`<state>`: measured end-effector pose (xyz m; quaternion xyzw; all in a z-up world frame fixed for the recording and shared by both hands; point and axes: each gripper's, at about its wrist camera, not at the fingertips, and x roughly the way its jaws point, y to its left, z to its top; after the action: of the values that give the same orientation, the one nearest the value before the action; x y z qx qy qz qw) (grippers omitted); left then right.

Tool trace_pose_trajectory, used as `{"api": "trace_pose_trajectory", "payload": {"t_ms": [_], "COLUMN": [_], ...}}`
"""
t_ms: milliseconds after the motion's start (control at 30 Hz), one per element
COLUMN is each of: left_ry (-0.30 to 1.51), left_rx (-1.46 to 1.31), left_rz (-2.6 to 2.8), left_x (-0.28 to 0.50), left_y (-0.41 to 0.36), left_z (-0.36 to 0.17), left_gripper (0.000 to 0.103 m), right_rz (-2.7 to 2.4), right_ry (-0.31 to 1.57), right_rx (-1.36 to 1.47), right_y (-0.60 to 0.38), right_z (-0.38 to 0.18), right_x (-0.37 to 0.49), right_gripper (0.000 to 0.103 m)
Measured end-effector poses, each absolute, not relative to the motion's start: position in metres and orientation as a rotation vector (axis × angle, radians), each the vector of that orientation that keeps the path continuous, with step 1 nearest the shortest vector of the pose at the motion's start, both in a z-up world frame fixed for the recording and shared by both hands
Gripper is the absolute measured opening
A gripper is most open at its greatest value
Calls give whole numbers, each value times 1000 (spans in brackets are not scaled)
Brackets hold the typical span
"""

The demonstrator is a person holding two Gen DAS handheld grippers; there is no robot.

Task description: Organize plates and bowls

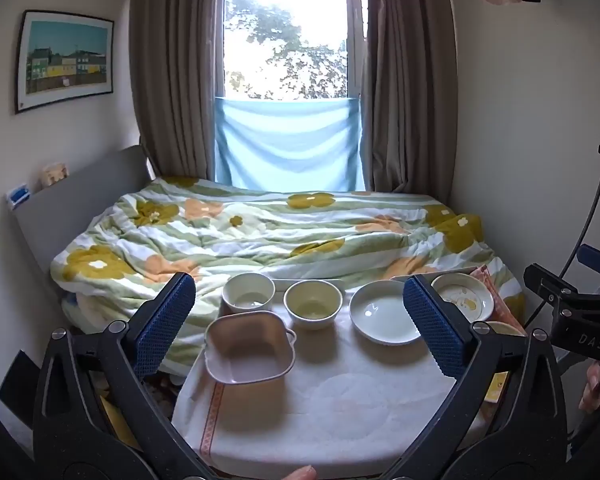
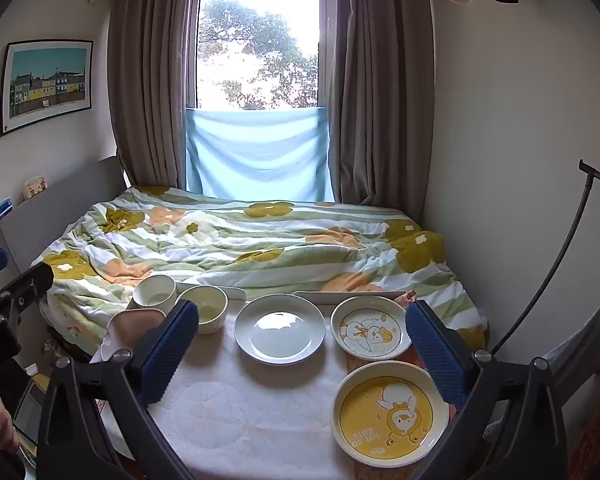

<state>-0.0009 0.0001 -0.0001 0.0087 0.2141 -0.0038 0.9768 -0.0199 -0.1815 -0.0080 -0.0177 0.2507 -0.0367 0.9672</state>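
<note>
Left wrist view: the left gripper (image 1: 298,320) is seen spread wide, nothing between the blue pads, held above the near edge of a small table (image 1: 340,420) covered w/ a white cloth. Lined up at the far edge, from left: a white bowl (image 1: 248,292), a cream bowl (image 1: 313,304), a plain white plate (image 1: 386,318) and a duck-print plate (image 1: 462,298), the last partly hidden behind the right-hand finger. A pinkish square dish w/ handles (image 1: 249,354) is set nearer, at the table's left edge, apparently overhanging it. Nothing is stacked yet. Part of the right gripper's frame is visible at the far right.

Right wrist view: the right gripper (image 2: 302,344) is likewise spread wide and empty. The plain white plate (image 2: 279,328) and duck-print plate (image 2: 371,328) are seen side by side, close but apart; a yellow duck plate (image 2: 392,414) lies nearest, at the table's right side, on a patterned mat. The two bowls (image 2: 154,290) (image 2: 208,306) stand just beside each other at left.

Risks, as judged: the square dish could be tipped off the edge if nudged during an approach. Glazed rims are likely slippery for the pads, so a plate pinched at one rim could swing or drop. The cloth could be dragged by a sliding dish, shifting the rest. Bed (image 2: 240,240) is close behind, so an overshoot could push crockery off the back.
</note>
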Motion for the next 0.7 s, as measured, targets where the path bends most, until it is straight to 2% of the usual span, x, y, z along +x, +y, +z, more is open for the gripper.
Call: {"api": "trace_pose_trajectory", "payload": {"t_ms": [700], "left_ry": [440], "left_rx": [50], "left_rz": [46], "left_x": [5], "left_y": [-13], "left_z": [0], "left_gripper": [103], "right_rz": [-67], "right_ry": [508], "right_rx": [-29], "right_y": [-184], "right_z": [-12], "right_x": [-19], "right_gripper": [103]}}
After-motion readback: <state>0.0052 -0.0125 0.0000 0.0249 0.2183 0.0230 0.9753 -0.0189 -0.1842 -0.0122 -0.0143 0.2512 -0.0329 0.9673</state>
